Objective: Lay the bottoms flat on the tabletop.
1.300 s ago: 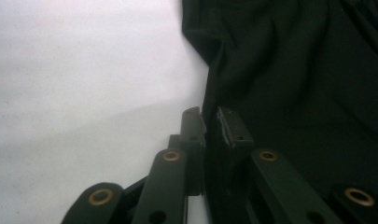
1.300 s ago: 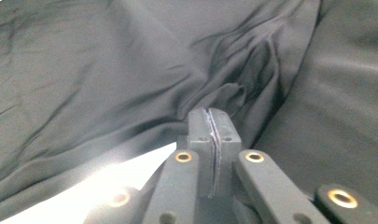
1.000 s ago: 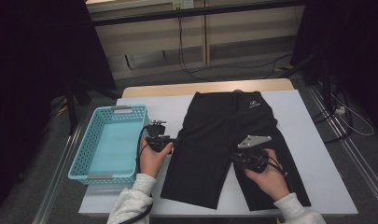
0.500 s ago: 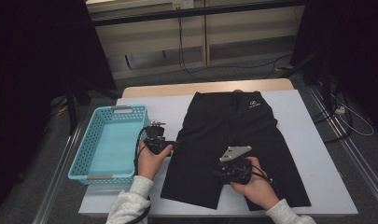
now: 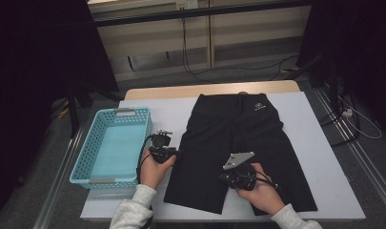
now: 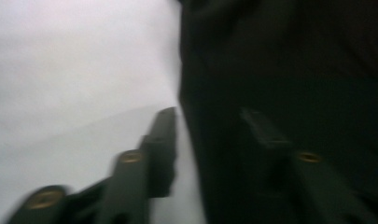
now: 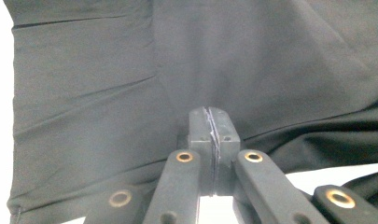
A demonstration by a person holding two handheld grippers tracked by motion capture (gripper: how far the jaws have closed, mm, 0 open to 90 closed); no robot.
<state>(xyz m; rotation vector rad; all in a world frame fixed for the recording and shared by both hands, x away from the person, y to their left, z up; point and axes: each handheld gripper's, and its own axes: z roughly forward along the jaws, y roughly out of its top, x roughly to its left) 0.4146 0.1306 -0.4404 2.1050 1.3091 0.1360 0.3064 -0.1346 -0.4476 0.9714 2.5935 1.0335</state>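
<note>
While shorts (image 5: 238, 148) lie flat on counter (image 5: 319, 157), long axis running away from you: right gripper (image 7: 210, 135) fingers pressed together at inner hem; left gripper (image 6: 210, 121) fingers spread, just closing, astride outer edge.

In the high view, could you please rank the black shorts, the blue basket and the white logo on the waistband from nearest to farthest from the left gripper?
From the left gripper:
1. Black shorts: their left edge lies right beside it.
2. Blue basket: just to its left, with bare table between them.
3. White logo: on the waistband at the far end, to the right.
</note>
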